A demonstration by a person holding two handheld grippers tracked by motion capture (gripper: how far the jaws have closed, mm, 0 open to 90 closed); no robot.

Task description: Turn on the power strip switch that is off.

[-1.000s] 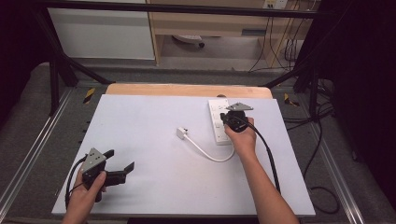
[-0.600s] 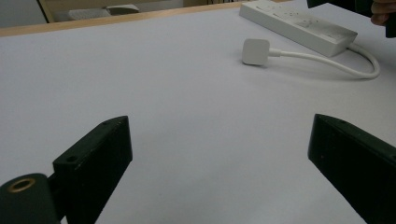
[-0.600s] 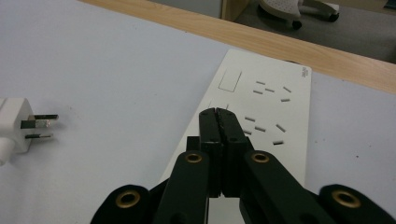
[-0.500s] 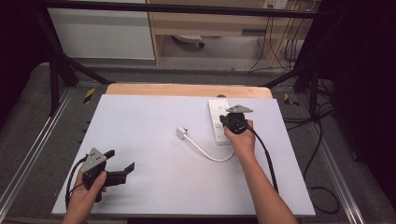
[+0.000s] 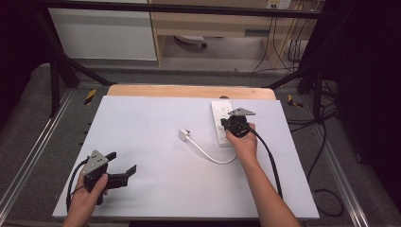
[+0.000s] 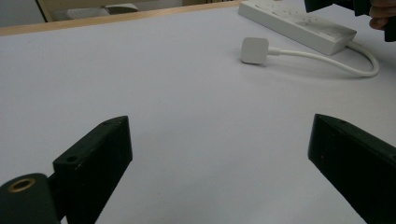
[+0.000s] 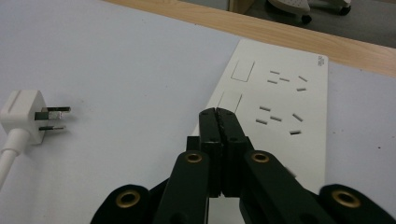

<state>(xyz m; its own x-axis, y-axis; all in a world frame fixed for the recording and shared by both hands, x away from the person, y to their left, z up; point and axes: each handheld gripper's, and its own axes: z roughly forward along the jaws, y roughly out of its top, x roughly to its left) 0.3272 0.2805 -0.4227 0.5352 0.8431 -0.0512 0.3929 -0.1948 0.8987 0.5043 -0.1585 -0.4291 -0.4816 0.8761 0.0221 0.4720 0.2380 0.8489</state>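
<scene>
Two grippers are in my hands, and little of the job looks done; my right gripper has its jaws pressed together with nothing between them, its tips poised over the white power strip near a switch panel, though I cannot tell whether they touch it; the strip lies at the far right of the table; its plug lies loose on the sheet just left of it, prongs bare, cable looping back; my left gripper hangs jaws wide apart, empty, well away at the near left; judging by this, pressing the switch or handling the plug remains.
</scene>
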